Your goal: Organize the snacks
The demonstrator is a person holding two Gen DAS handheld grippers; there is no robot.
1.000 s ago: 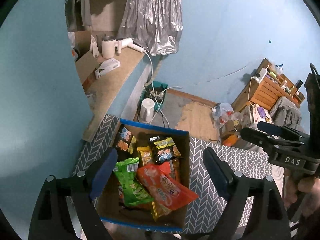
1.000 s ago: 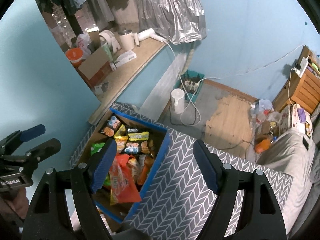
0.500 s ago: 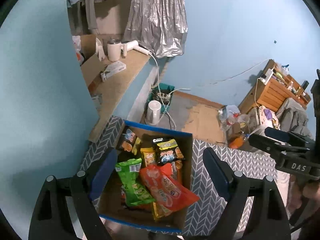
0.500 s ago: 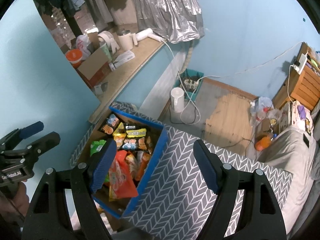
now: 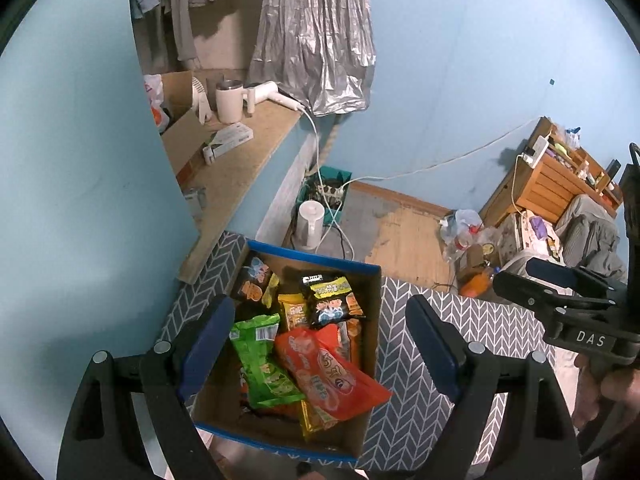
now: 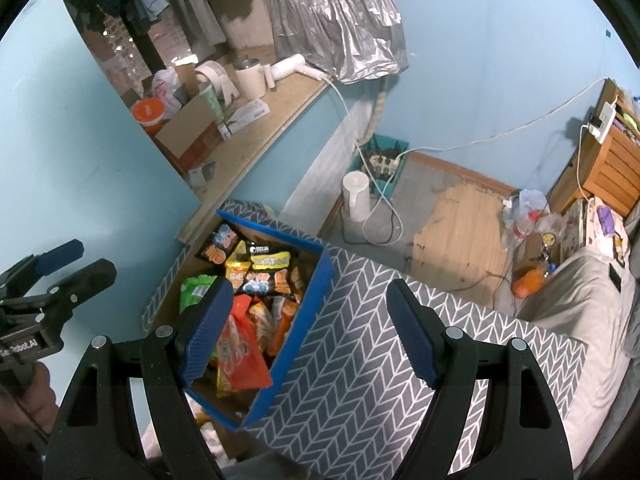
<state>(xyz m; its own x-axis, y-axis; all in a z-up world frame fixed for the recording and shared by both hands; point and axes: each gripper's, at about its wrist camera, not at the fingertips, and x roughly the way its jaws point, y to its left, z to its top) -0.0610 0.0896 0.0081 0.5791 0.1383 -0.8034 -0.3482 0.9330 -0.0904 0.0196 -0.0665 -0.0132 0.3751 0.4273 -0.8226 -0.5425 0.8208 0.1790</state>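
A: While you hold both tools above it, your cardboard box (image 5: pixel 370 320) sits at the left edge of the chevron-patterned cloth (image 5: pixel 432 408), its rim trimmed in blue, and it is full of snack packets.

B: What does the pile look like?

A: A glossy orange bag (image 5: pixel 332 372) lies on top toward the near side, partly over a bright green bag (image 5: pixel 262 364). Behind them stands a black packet with a yellow band (image 5: pixel 330 300), and a dark packet with orange print (image 5: pixel 252 280) leans in the far left corner. All are crinkled foil or plastic, overlapping and tilted.

B: And my claws?

A: Your left gripper (image 5: pixel 320 356) hangs over the box with its blue-padded fingers spread wide and nothing between the pads. Your right gripper (image 6: pixel 310 332) is spread just as wide, empty, with one finger over the box and the other over the grey cloth.

B: Anything crowding the box?

A: The blue wall (image 5: pixel 72 200) runs close along its left side, and a wooden shelf (image 5: pixel 240 172) ends just beyond its far left corner, carrying a white mug (image 5: pixel 230 102), a white hair dryer (image 5: pixel 266 94) and a flat carton (image 5: pixel 228 140). Past the cloth's far edge a white kettle (image 5: pixel 310 224) stands on the floor with a looped cord. A crumpled silver sheet (image 5: pixel 316 36) hangs above the shelf.
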